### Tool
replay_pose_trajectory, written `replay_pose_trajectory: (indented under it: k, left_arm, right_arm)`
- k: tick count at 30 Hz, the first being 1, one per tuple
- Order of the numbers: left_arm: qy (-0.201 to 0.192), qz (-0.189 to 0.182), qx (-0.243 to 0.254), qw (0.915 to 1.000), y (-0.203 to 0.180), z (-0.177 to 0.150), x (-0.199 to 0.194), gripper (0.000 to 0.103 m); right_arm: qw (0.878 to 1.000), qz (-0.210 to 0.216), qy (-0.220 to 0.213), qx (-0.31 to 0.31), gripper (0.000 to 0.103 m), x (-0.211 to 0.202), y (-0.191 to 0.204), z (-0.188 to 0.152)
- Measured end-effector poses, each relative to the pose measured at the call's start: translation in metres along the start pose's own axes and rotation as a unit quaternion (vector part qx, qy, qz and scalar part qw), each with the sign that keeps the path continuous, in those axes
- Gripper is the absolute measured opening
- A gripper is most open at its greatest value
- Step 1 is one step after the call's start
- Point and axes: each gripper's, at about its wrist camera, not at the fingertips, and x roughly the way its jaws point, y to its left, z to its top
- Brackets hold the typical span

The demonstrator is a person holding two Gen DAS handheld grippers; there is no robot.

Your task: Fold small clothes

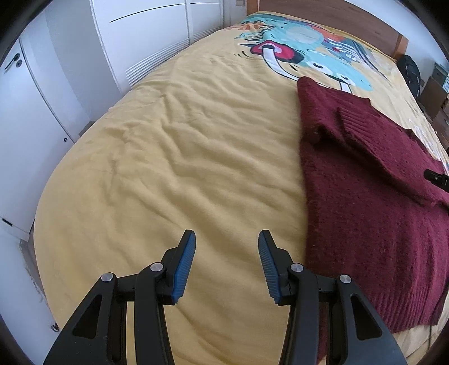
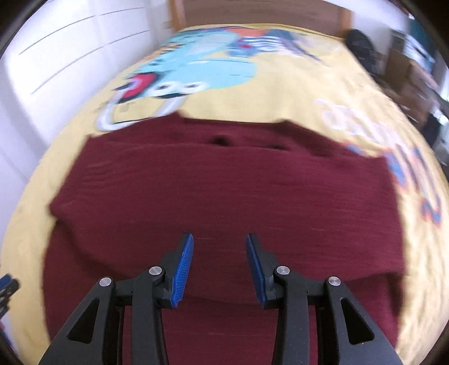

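Observation:
A dark red knitted sweater (image 1: 373, 179) lies flat on the yellow bed cover (image 1: 182, 157), with a sleeve folded across its body. My left gripper (image 1: 226, 238) is open and empty above the bare cover, just left of the sweater's edge. In the right wrist view the sweater (image 2: 224, 193) fills the middle, blurred by motion. My right gripper (image 2: 219, 238) is open and empty, over the sweater's near part. A small dark piece of the right gripper shows at the right edge of the left wrist view (image 1: 436, 178).
The cover has a cartoon print (image 1: 306, 53) at the far end, by a wooden headboard (image 1: 322, 11). White wardrobe doors (image 1: 56, 92) stand along the bed's left side. A dark bag (image 1: 411, 73) and boxes stand to the right of the bed.

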Motion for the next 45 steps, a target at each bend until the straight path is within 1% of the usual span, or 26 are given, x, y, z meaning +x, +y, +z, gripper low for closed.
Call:
replay_pose_trajectory:
  k: [2, 3, 4, 8, 14, 22, 27, 31, 33, 36, 40, 45]
  left_arm:
    - [-0.002, -0.001, 0.004, 1.0, -0.005, 0.0, -0.002, 0.041]
    - [-0.003, -0.002, 0.006, 1.0, -0.007, 0.0, -0.004, 0.041]
    - [-0.004, -0.004, 0.007, 1.0, -0.009, 0.0, -0.005, 0.041]
    - [-0.013, -0.005, 0.012, 0.9998, -0.015, 0.0, -0.014, 0.041]
    - [-0.044, -0.02, 0.006, 0.9988, -0.017, 0.0, -0.036, 0.041]
    - [-0.063, -0.05, 0.004, 0.9968, -0.019, -0.008, -0.063, 0.041]
    - [-0.058, -0.048, 0.008, 0.9971, -0.018, -0.02, -0.077, 0.041]
    - [-0.061, -0.051, 0.013, 0.9968, -0.017, -0.031, -0.088, 0.042]
    - [-0.064, -0.052, 0.015, 0.9965, -0.016, -0.036, -0.094, 0.046]
    - [-0.067, -0.055, 0.018, 0.9961, -0.012, -0.043, -0.101, 0.048]
    - [-0.064, -0.057, 0.021, 0.9961, -0.008, -0.051, -0.104, 0.048]
    - [-0.043, -0.069, 0.017, 0.9966, -0.012, -0.059, -0.096, 0.048]
  right_arm:
    - [1.0, -0.004, 0.021, 0.011, 0.04, 0.007, -0.017, -0.009]
    - [0.999, 0.005, 0.034, 0.016, 0.04, 0.01, -0.024, -0.014]
    - [0.999, 0.008, 0.034, 0.02, 0.04, 0.01, -0.027, -0.017]
    - [0.999, 0.02, 0.028, 0.027, 0.041, -0.01, -0.032, -0.027]
    - [0.999, 0.019, 0.01, 0.046, 0.041, -0.05, -0.05, -0.046]
    - [0.998, 0.007, -0.017, 0.067, 0.041, -0.116, -0.078, -0.09]
    - [0.996, -0.001, -0.028, 0.086, 0.047, -0.15, -0.095, -0.124]
    - [0.994, -0.004, -0.031, 0.108, 0.047, -0.172, -0.108, -0.153]
    - [0.992, -0.005, -0.033, 0.118, 0.047, -0.181, -0.114, -0.167]
    - [0.99, -0.005, -0.035, 0.135, 0.047, -0.194, -0.123, -0.188]
    - [0.988, -0.003, -0.03, 0.148, 0.048, -0.202, -0.13, -0.211]
    - [0.987, 0.009, -0.017, 0.159, 0.05, -0.194, -0.132, -0.229]
